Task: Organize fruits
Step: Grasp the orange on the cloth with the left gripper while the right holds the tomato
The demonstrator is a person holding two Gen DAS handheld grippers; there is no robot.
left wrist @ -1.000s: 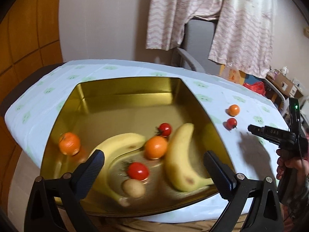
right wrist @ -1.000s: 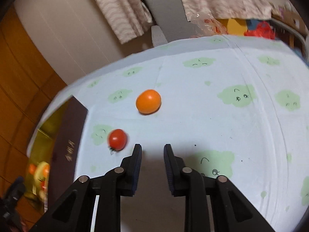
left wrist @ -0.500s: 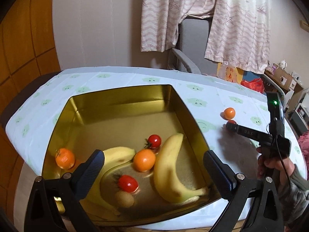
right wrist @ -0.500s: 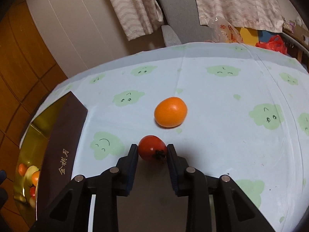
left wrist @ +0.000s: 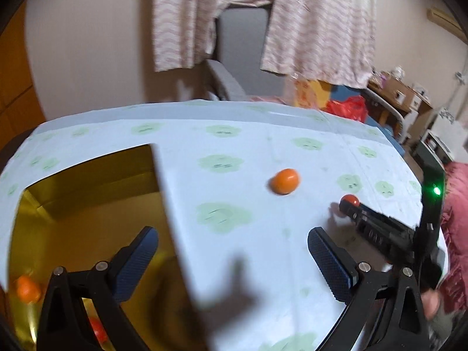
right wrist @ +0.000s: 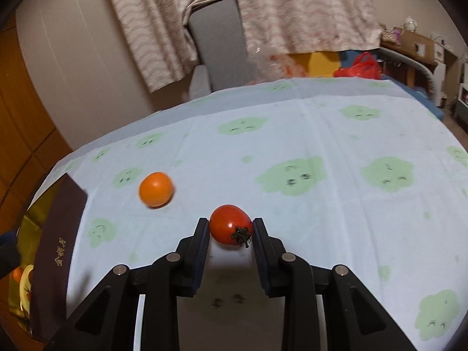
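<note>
Tomato (right wrist: 230, 224) is clamped between the pads of the right gripper (right wrist: 231, 231), stem end turned toward the camera, at or just above the cloth (right wrist: 321, 134); whether it is lifted clear cannot be told. The narrow grip suits so small and soft a fruit, presumably so that it can be carried to the tin (left wrist: 87, 181). The left gripper (left wrist: 231, 260) is held wide open and empty, one finger over the tin's gold interior and the other over the cloth, probably readied for the remaining loose fruit. Inside the tin, at its near corner, blurred fruit is seen, an orange one (left wrist: 27, 289) among it. Farther out, an orange (right wrist: 155, 189) lies alone on the cloth, apart from the tomato and between it and the tin's dark outer wall (right wrist: 55, 251). Beyond the table, curtains (right wrist: 292, 14) are hung.
</note>
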